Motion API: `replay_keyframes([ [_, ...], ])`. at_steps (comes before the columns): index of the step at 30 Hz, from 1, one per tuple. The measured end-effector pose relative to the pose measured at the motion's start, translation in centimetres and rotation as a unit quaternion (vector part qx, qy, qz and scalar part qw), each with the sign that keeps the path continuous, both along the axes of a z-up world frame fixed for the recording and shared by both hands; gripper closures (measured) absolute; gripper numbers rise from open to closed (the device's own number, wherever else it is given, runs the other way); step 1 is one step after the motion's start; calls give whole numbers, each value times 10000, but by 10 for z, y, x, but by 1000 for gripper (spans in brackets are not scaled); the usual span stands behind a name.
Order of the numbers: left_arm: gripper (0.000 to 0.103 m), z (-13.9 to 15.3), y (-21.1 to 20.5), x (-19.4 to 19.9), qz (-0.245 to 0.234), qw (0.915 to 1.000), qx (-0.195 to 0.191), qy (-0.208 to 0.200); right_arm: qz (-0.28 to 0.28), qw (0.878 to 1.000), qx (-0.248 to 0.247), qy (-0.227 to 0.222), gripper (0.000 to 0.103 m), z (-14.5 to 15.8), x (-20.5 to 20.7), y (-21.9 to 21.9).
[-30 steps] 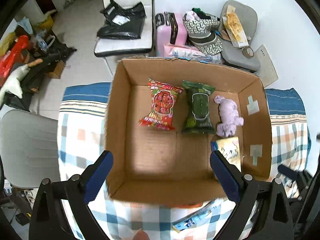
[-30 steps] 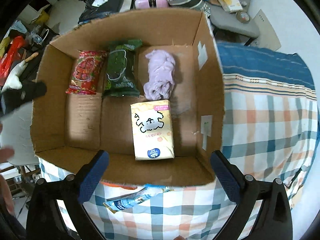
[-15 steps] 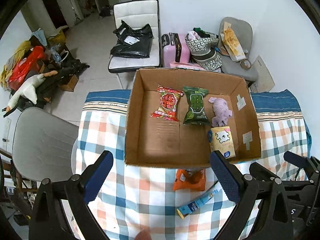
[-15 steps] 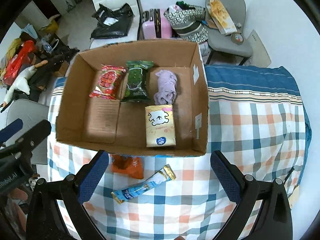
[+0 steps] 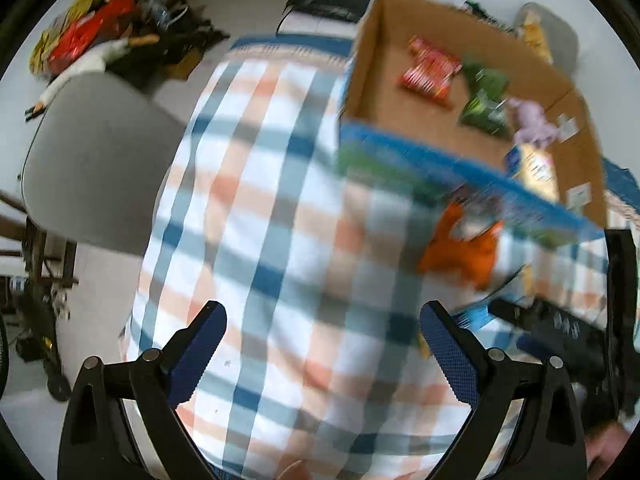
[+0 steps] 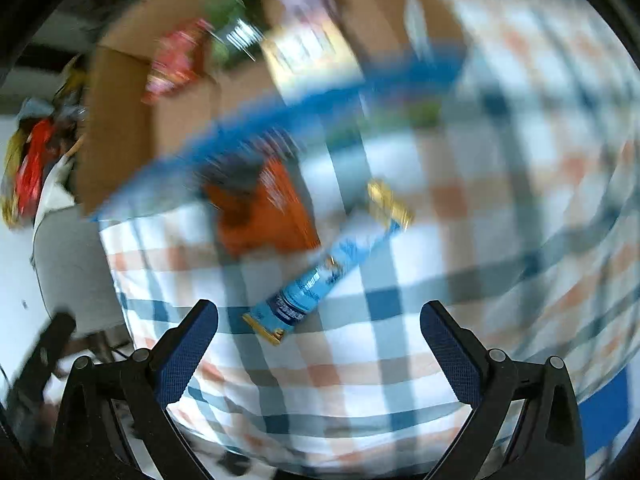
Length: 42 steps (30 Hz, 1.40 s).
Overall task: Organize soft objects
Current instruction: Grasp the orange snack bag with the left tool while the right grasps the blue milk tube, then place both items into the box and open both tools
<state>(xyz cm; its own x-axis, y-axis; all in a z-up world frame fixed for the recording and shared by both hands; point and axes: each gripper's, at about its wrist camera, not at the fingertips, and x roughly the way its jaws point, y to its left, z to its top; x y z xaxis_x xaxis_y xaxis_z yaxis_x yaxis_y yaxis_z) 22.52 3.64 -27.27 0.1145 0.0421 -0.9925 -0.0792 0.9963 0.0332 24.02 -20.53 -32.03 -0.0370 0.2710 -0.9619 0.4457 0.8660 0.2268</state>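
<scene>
Two items are lying outside the box (image 5: 472,80): orange packet (image 6: 260,212) touching its near wall, blue tube sachet (image 6: 328,268) just beside. You're hovering w/ right gripper (image 6: 318,338) and left gripper (image 5: 322,332) both spread, empty. Next, I judge: closing on the sachet, lengthwise squeeze risking slip.

orange packet (image 6: 276,216) flat on checked cloth, against box front | blue stick pack (image 6: 320,268) diagonal just beside it | red, green packs, purple plush, tissue pack inside cardboard box (image 5: 384,92)

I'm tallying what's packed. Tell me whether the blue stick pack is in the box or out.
Out. The blue stick pack lies on the checked cloth outside the box, beside the orange pouch.
</scene>
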Motion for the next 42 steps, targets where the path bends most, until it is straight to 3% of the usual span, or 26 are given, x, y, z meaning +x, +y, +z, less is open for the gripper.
replay_keyframes([
  [3,4,-14,6,-7,34,9998,124,147,-437,9984,251,238,17,-42,-6,4],
  [5,4,-19,6,-9,1,9997,161,187,-540,9977,245,325,21,-61,-6,11],
  [7,4,-23,2,-7,-100,9996,158,223,-501,9978,153,399,32,-76,-3,20],
  [10,4,-30,-14,1,-318,9991,14,268,-195,9990,-104,397,52,-80,-4,31],
  [11,4,-34,-24,4,-462,9984,-70,331,-12,9990,-193,415,68,-77,-6,32],
  [14,4,-43,-49,16,-759,9959,-282,401,188,9983,-247,484,78,-71,-15,23],
  [19,4,-68,-102,38,-1338,9864,-723,625,368,9968,-583,414,78,-53,-29,-9],
  [25,4,-97,-137,60,-1728,9796,-642,797,132,9974,-569,416,79,-56,-39,-36],
  [29,4,-104,-146,69,-1829,9779,-597,823,54,9977,-542,401,79,-57,-43,-28],
  [31,9,-108,-151,70,-1930,9765,-519,806,32,9979,-524,381,79,-57,-41,-26],
  [32,25,-110,-153,70,-1996,9753,-455,827,39,9979,-526,388,79,-57,-40,-22],
  [33,31,-112,-154,69,-2028,9746,-414,857,43,9978,-526,397,79,-55,-38,-30],
  [36,40,-111,-156,67,-2060,9748,-331,795,83,9974,-566,448,79,-57,-39,-37],
  [42,44,-100,-138,45,-1892,9774,-406,845,310,9963,-601,521,83,-57,-32,-32],
])
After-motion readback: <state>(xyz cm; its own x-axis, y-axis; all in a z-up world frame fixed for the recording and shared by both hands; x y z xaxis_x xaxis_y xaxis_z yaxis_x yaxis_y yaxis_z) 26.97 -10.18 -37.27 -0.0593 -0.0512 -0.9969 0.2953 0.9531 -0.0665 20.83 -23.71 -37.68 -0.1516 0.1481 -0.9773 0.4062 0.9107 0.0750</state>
